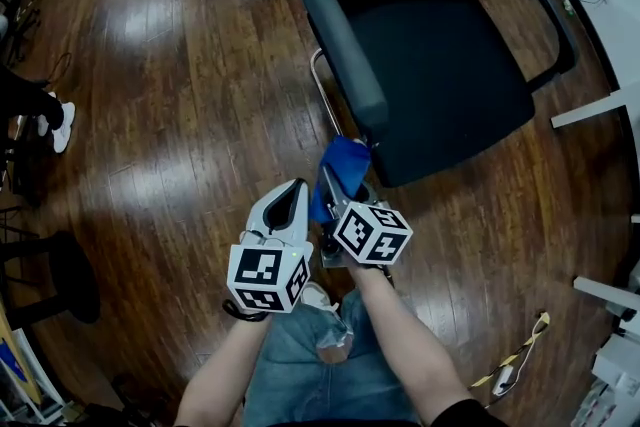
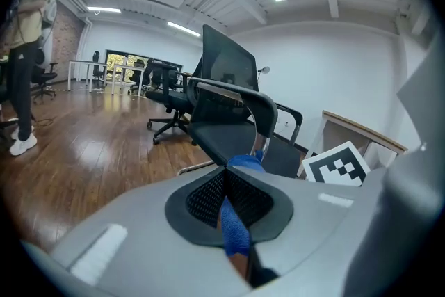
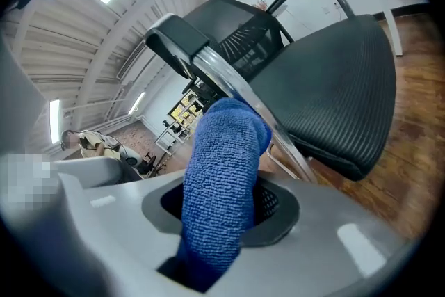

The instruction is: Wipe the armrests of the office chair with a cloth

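Right claw (image 3: 226, 202) is clamped on the blue cloth (image 3: 222, 142), whose fold stands proud ahead, ready for the armrest (image 3: 175, 37) just beyond. Left claw (image 2: 224, 181), closed and seemingly empty, waits alongside.

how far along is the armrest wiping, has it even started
Done: the blue terry cloth is clamped in the right gripper. In hand: it is held at the near end of the office chair's near black padded armrest; contact can't be confirmed. The left gripper, jaws together, sits alongside. Left: apparently the length of that armrest, then the far armrest.
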{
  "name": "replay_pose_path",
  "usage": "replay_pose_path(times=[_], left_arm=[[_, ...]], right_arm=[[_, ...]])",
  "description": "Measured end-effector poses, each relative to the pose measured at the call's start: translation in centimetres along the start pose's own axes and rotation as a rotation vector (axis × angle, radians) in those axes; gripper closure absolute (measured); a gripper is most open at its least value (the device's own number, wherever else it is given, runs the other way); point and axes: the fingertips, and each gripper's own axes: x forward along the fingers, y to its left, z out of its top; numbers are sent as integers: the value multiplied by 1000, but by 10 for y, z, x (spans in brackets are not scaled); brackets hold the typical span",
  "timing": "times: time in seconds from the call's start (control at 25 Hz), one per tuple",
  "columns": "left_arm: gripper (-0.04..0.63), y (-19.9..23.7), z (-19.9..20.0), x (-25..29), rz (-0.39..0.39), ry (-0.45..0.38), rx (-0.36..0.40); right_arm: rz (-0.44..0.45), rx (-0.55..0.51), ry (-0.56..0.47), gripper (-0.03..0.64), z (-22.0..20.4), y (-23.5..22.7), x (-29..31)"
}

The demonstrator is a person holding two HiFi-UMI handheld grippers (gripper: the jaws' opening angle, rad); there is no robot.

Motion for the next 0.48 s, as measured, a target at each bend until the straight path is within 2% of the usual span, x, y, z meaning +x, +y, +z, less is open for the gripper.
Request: replay_pose_path(times=[0.28,0.48], left_arm=[[591,-5,-22,13,-26,23,35],[591,-1,-33,15,-22,35,54]], right_arm=[[-45,3,41,480,-30,-40,13],[-47,3,53,480,-41,-48,19]])
